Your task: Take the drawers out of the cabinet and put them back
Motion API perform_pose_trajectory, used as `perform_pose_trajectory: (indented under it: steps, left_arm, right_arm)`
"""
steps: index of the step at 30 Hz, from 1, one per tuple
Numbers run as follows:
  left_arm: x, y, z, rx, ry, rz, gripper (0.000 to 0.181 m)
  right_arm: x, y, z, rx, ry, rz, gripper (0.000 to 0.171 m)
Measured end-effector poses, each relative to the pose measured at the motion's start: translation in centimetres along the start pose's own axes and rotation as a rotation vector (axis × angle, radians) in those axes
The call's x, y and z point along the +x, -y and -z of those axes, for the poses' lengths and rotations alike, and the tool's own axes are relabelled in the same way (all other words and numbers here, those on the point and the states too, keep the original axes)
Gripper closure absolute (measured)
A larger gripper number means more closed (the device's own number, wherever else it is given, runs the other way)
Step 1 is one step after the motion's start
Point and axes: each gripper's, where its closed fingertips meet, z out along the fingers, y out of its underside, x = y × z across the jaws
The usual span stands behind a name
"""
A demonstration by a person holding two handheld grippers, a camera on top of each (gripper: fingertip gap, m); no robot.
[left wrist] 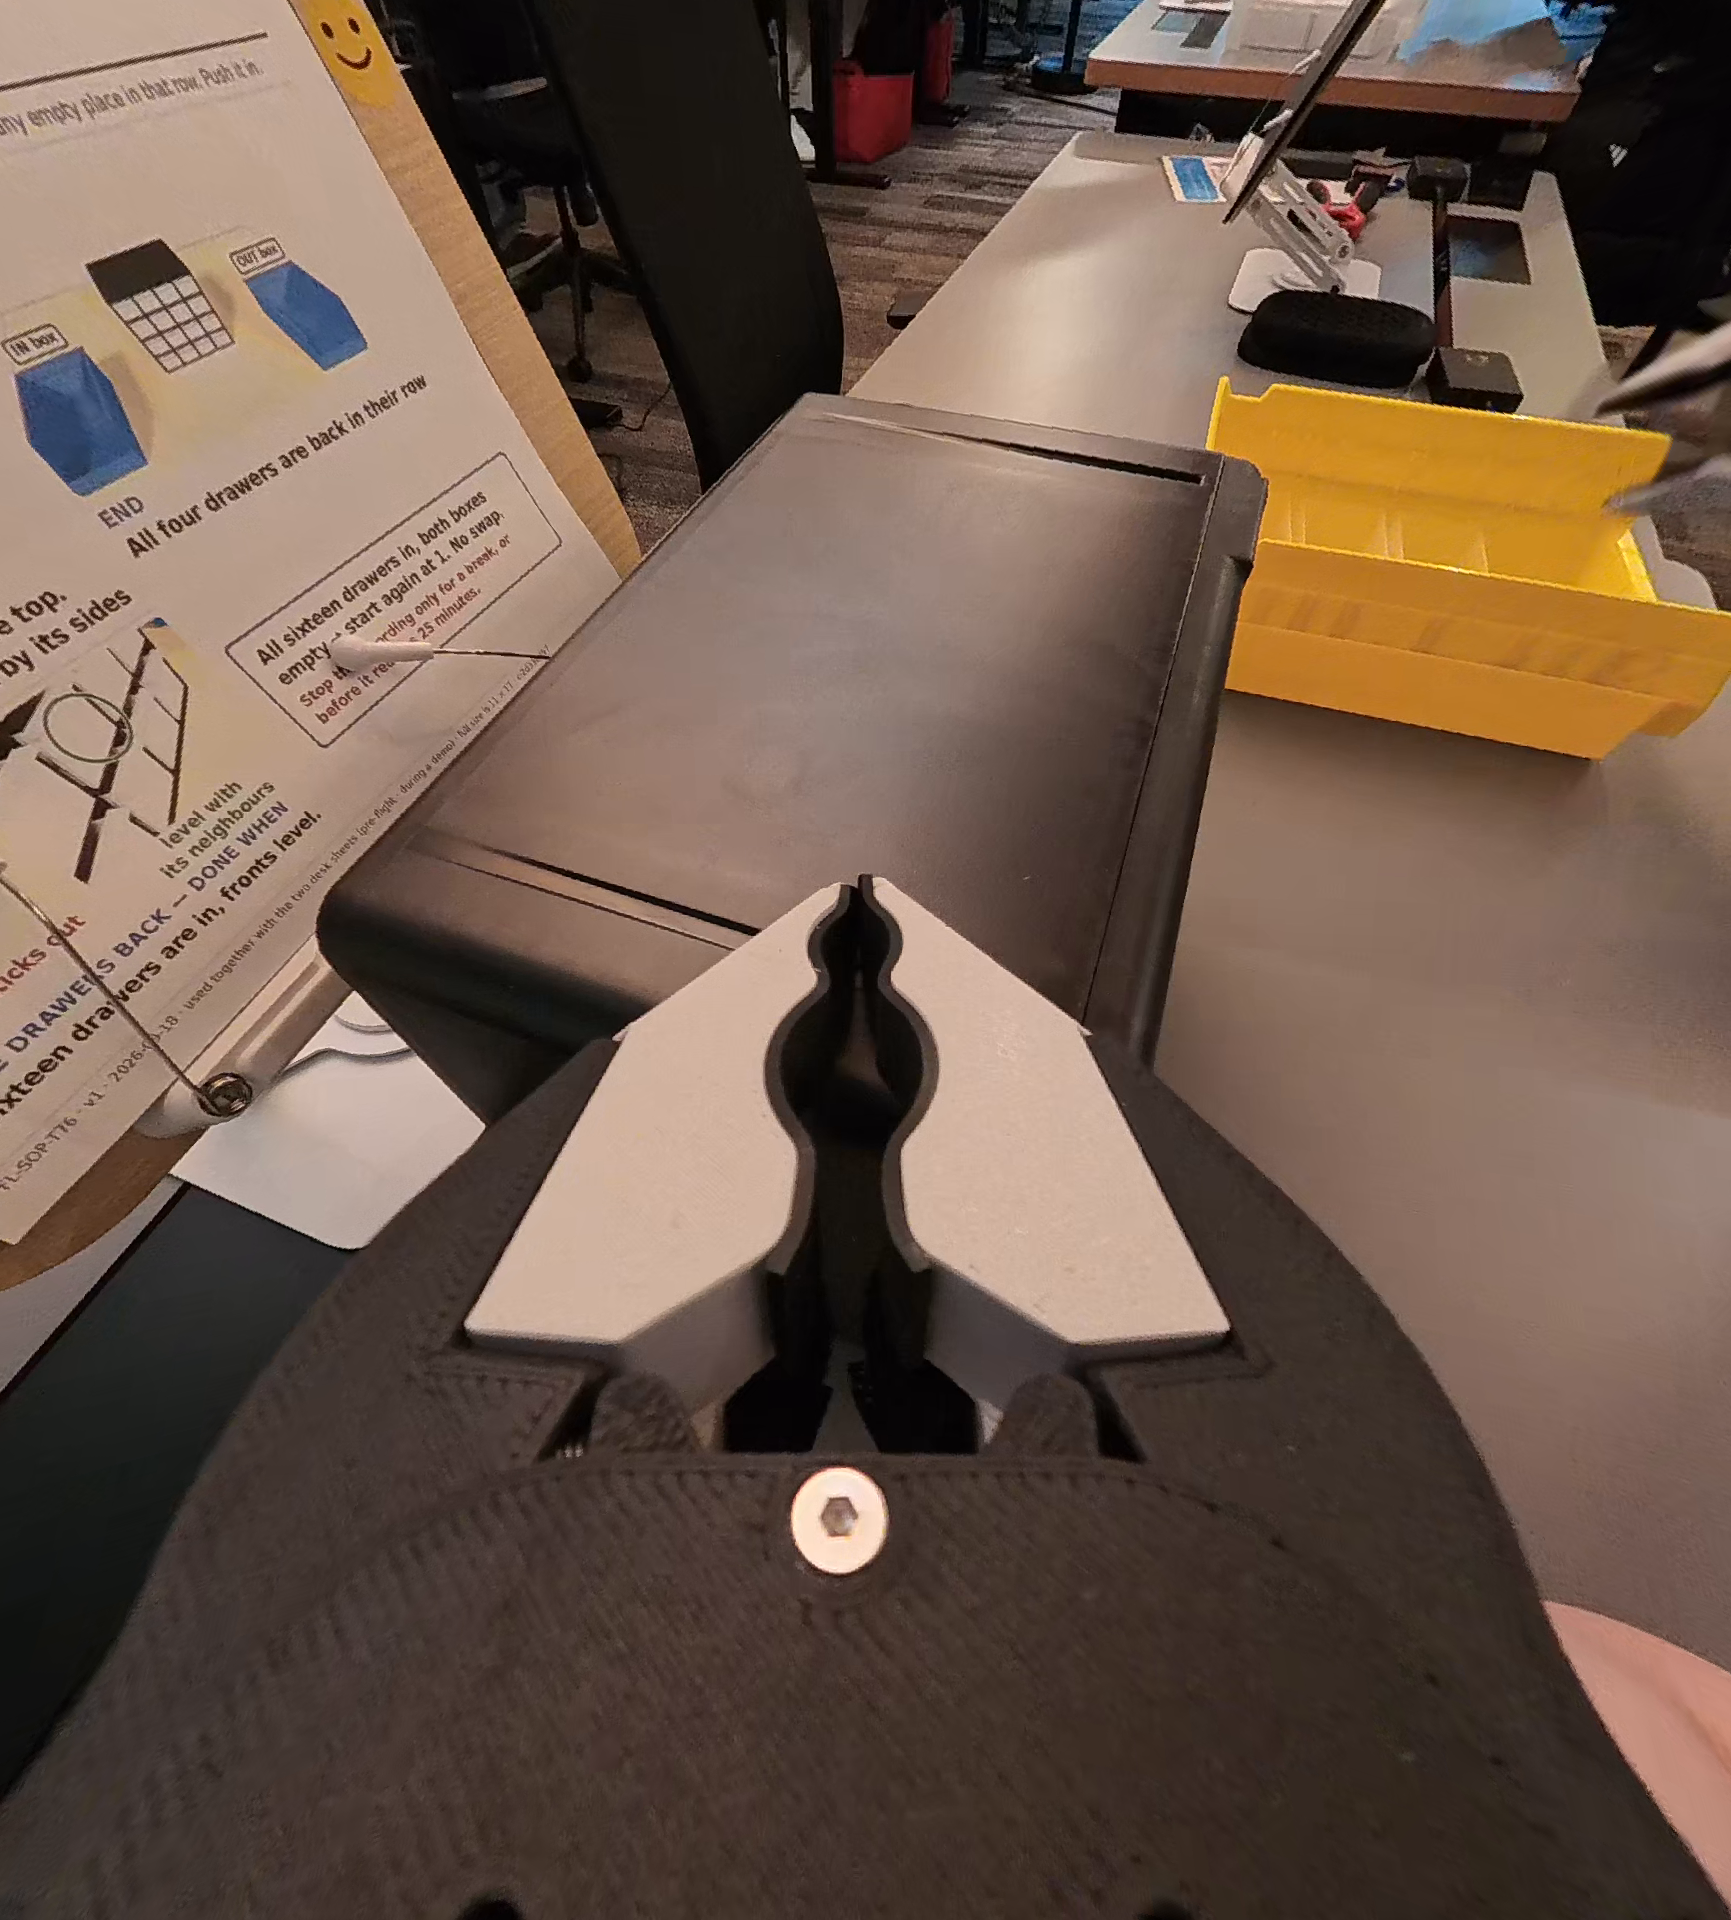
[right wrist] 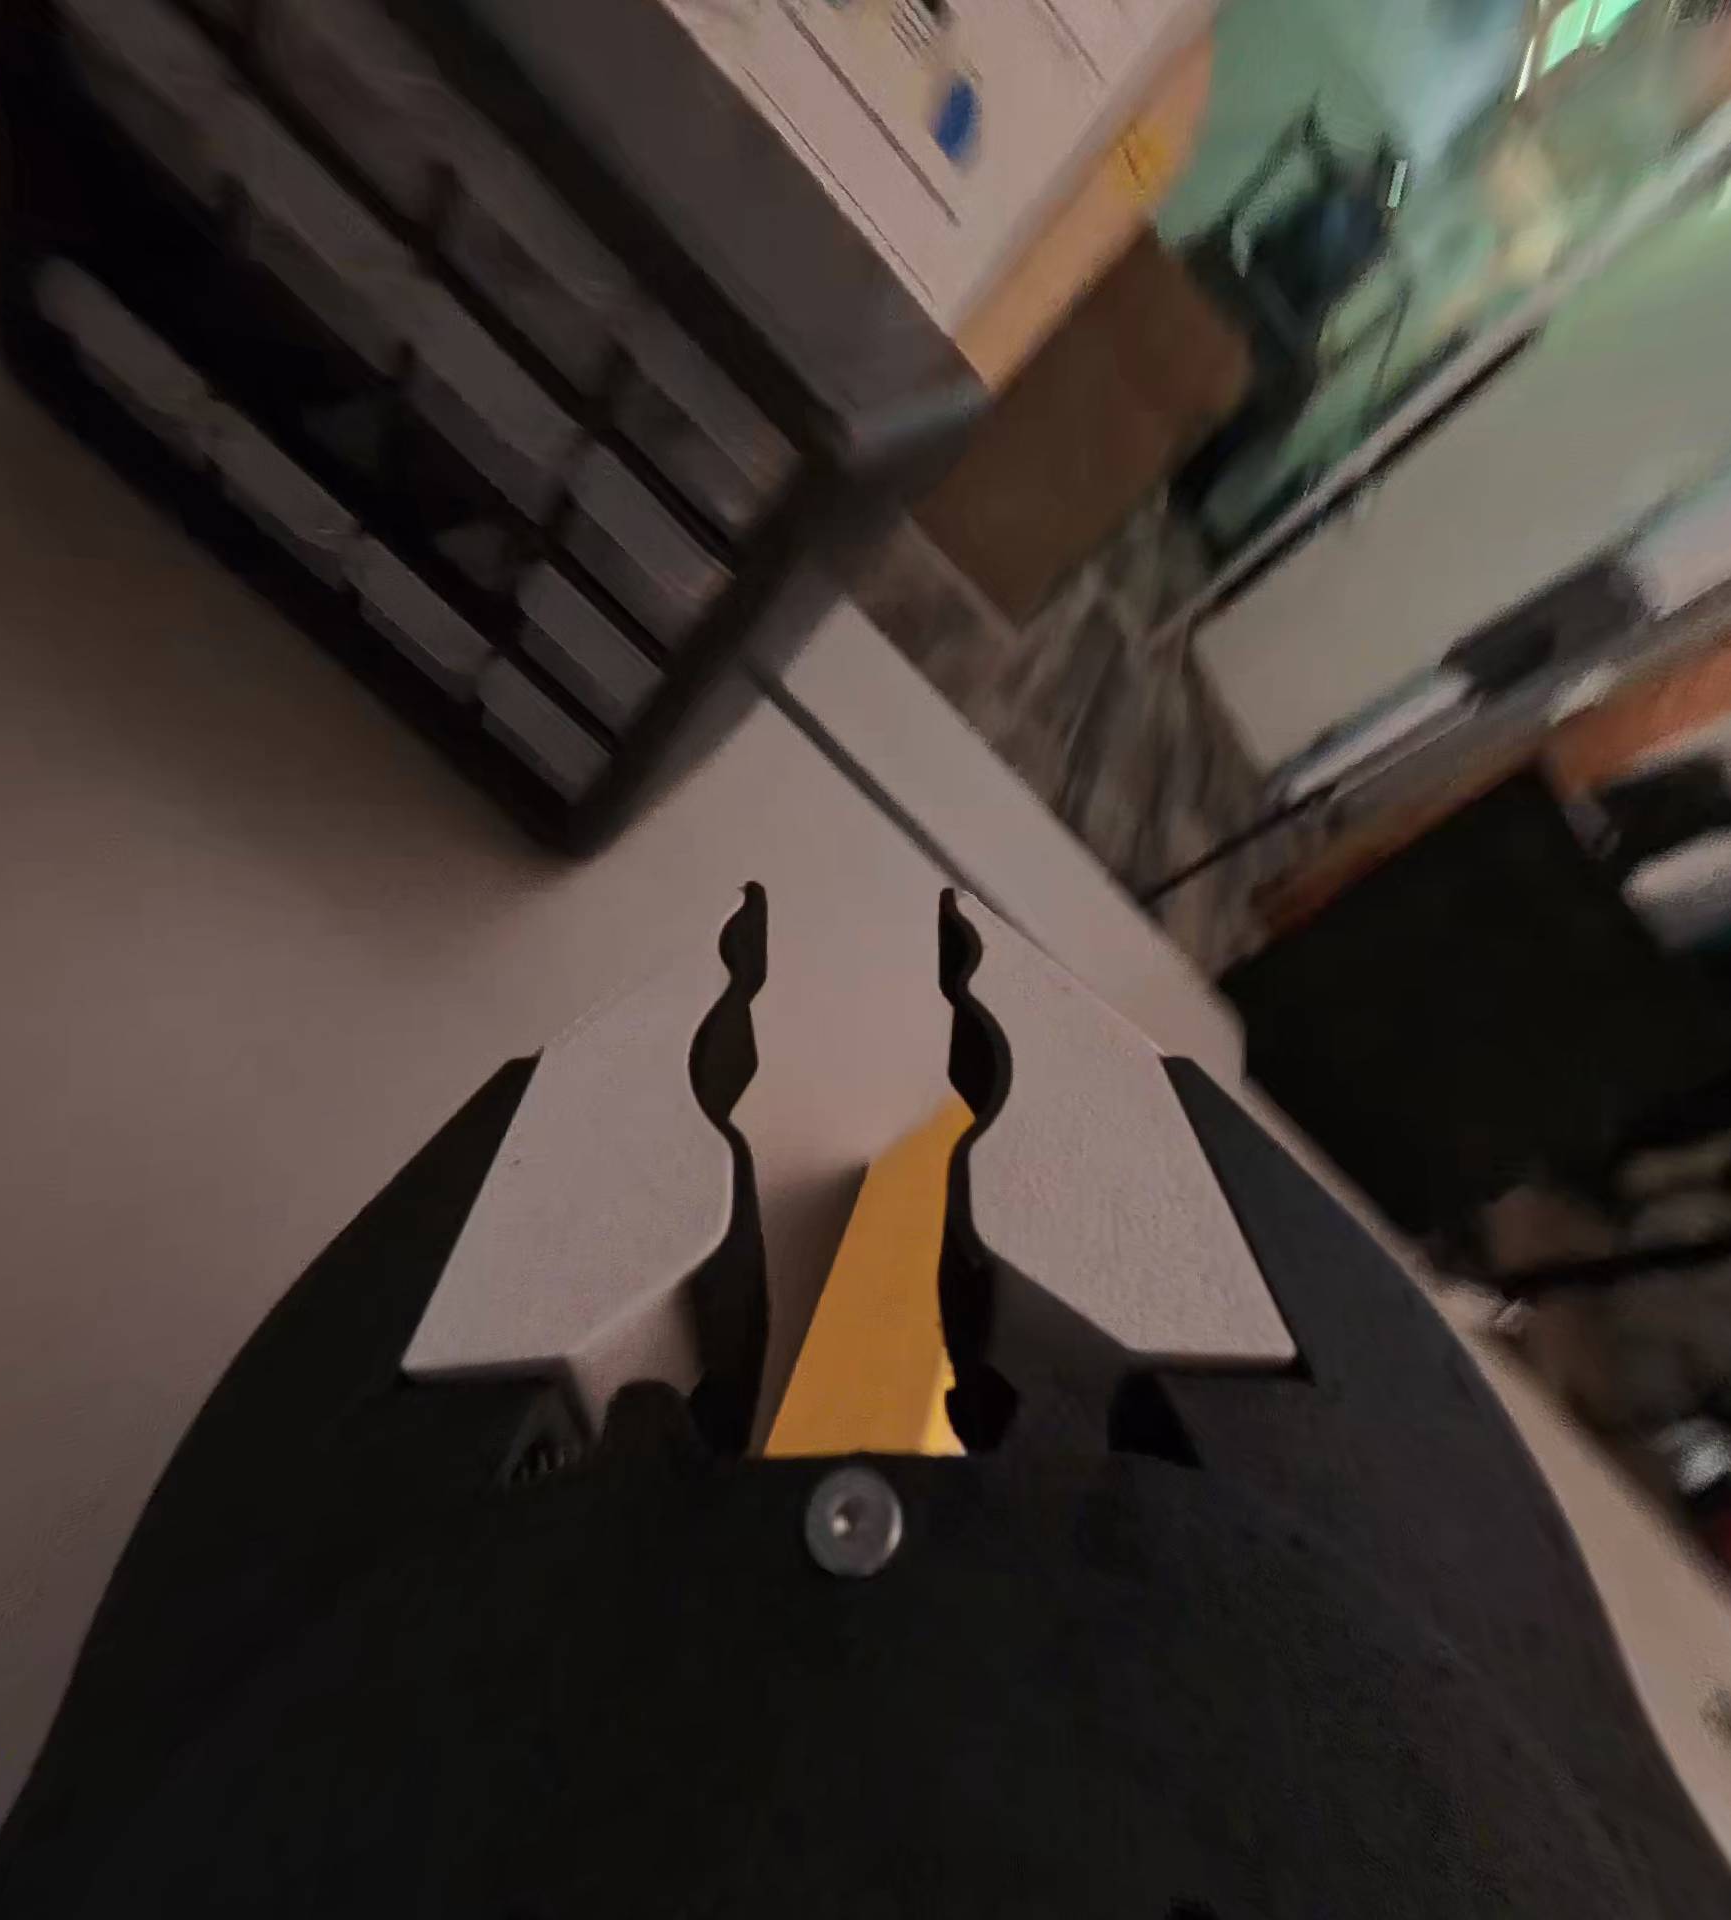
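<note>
Over the cabinet [left wrist: 809, 665] top my left claw [left wrist: 863, 894] rests pinched together, empty; my right claw [right wrist: 850, 904] gapes apart above the yellow bin [left wrist: 1463, 582] near the table [left wrist: 1463, 1039] edge. Next, I judge, reach for another drawer [right wrist: 580, 634].

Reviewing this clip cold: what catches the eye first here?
The bright yellow bin stands out, sitting on the grey table just right of the black cabinet. Up close, the left gripper is shut above the cabinet's top, while the right gripper hangs open, empty, over the table.
</note>
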Motion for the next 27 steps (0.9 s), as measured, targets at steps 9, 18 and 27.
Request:
perform_pose_trajectory:
  steps: [9, 18, 27]
  left_arm:
    - [0.0, 0.0, 0.0, 0.004, -0.008, 0.001, 0.181]
    - [0.0, 0.0, 0.0, 0.01, -0.017, 0.005, 0.181]
    - [0.0, 0.0, 0.0, 0.009, -0.012, 0.004, 0.181]
  right_arm:
    - [-10.9, 1.2, -12.6, 0.081, -0.224, 0.743, 0.142]
    - [-9.0, 0.7, -15.9, 0.062, -0.336, 0.815, 0.157]
    - [-10.1, 0.7, -12.9, 0.064, -0.254, 0.805, 0.162]
